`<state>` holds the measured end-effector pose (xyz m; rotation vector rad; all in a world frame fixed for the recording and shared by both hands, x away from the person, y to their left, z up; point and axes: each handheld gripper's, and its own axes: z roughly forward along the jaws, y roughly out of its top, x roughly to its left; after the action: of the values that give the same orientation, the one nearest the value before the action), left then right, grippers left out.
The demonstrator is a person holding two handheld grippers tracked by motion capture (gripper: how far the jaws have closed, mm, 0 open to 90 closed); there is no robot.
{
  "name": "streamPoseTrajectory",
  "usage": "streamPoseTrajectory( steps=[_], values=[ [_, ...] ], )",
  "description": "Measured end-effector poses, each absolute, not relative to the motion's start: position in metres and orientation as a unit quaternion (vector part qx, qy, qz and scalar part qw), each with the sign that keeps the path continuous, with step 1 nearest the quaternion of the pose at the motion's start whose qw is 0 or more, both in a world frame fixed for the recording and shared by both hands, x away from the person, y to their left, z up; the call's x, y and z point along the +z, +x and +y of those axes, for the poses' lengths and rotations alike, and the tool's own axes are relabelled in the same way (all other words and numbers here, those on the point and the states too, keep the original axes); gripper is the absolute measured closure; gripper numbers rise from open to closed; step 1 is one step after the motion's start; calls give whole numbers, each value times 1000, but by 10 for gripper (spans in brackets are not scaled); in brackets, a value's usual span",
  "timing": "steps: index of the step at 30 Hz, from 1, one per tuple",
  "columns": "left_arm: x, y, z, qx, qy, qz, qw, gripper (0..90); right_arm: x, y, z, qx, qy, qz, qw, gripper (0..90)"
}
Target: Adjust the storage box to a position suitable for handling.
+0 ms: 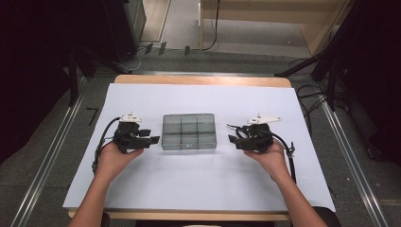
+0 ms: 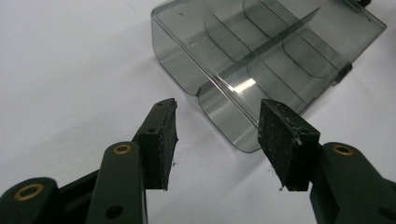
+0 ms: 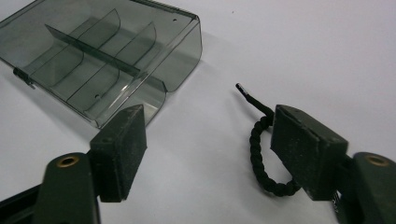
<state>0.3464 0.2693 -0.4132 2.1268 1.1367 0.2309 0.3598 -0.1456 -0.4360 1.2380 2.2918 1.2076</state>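
High view: the smoky transparent compartment box [image 1: 189, 132] lies flat on the white sheet [image 1: 198, 189], between the left gripper [image 1: 150, 140] and the right gripper [image 1: 232, 139], near both and touching neither. Both grippers stand with jaws apart and hold nothing.

Left gripper view: one rounded corner of the box [image 2: 261, 60] sits just ahead of the jaws, nearer the right-hand pad. Right gripper view: the box [image 3: 102, 60] lies ahead and toward the left-hand pad; a short black braided cord [image 3: 261, 158] lies on the sheet beside the right-hand pad.

Handling judgement:
- Weight: probably light; thin-walled plastic, and its compartments appear empty.
- Stiffness: walls likely rigid but thin; excess squeeze may flex or crack them.
- Surface: glossy and smooth, so expect slip against the pads and sliding on the sheet.
- Grip location: take hold across a short end wall, near the corner facing each gripper, pads flat on the wall. Avoid the small latch [image 2: 344, 72] on the long side.
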Motion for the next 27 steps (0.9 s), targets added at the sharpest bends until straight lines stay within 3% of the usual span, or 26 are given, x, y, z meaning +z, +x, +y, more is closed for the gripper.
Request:
streamPoseTrajectory(
  steps=[9,27],
  values=[
    [-417,349,269,78,825,433,354,465,-432,360,-141,433,410,787,156,455],
    [-413,349,270,79,827,422,363,416,-439,369,-137,442,407,791,111,527]
  ],
)
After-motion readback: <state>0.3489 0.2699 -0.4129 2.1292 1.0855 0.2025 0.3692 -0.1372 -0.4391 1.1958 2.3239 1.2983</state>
